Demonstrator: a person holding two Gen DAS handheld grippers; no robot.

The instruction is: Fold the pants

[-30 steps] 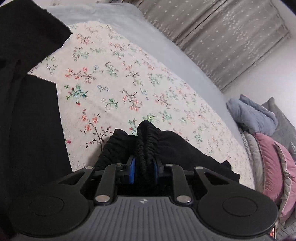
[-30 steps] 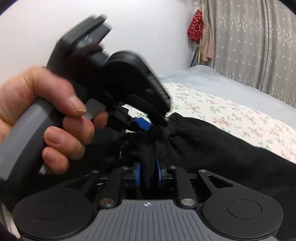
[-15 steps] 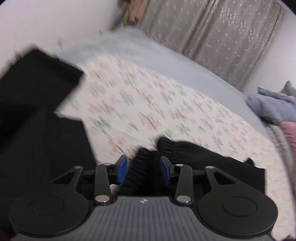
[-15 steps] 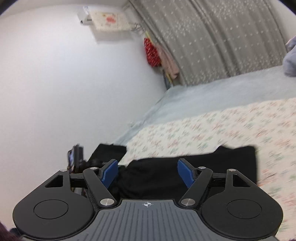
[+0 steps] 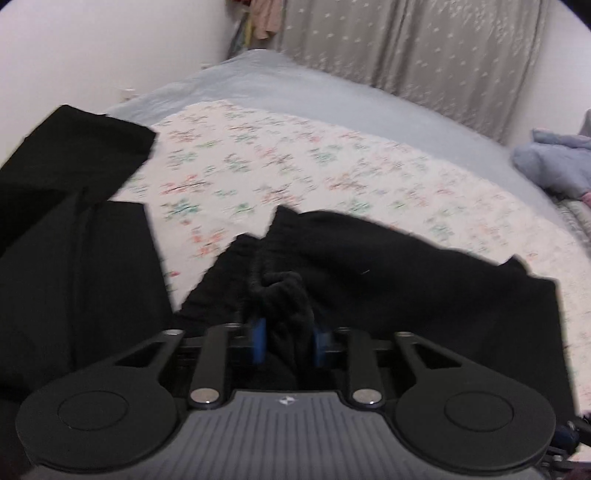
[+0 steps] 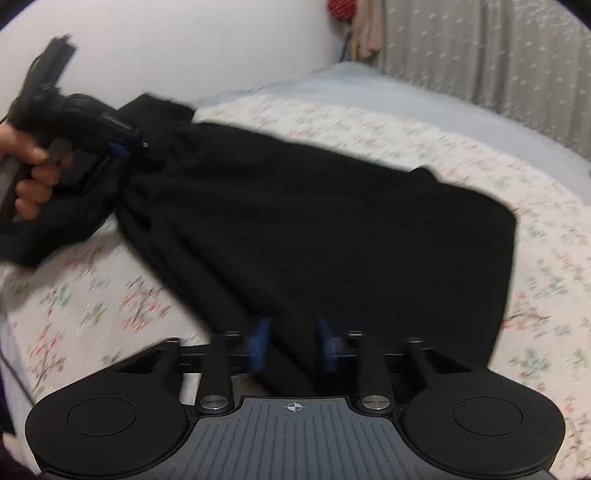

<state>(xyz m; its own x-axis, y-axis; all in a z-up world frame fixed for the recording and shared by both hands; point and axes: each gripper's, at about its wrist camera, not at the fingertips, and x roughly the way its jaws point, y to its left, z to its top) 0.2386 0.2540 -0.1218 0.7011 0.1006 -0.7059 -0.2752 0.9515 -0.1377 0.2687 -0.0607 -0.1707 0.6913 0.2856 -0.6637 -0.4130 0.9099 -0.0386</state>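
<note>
Black pants (image 6: 314, 221) lie partly folded on a floral sheet (image 6: 388, 133) on the bed. In the left wrist view my left gripper (image 5: 288, 332) has its blue pads against the bunched waistband (image 5: 280, 291), with black fabric (image 5: 406, 280) spreading to the right and a pant leg (image 5: 74, 206) at the left. In the right wrist view my right gripper (image 6: 291, 343) has its blue pads around a fold of the pants near the front edge. The left gripper (image 6: 125, 146) shows at the upper left, gripping the far corner of the pants.
A grey blanket (image 5: 295, 88) covers the bed beyond the floral sheet. Grey curtains (image 5: 424, 48) hang behind. A blue-grey bundle of cloth (image 5: 554, 162) lies at the right. A white wall (image 6: 184, 44) stands at the left, with clothes hanging in the corner (image 6: 364, 26).
The right gripper, open and lifted half a second ago, has dropped and closed on a fold of the pants. The left gripper narrowed on the waistband. The two grippers have moved apart.
</note>
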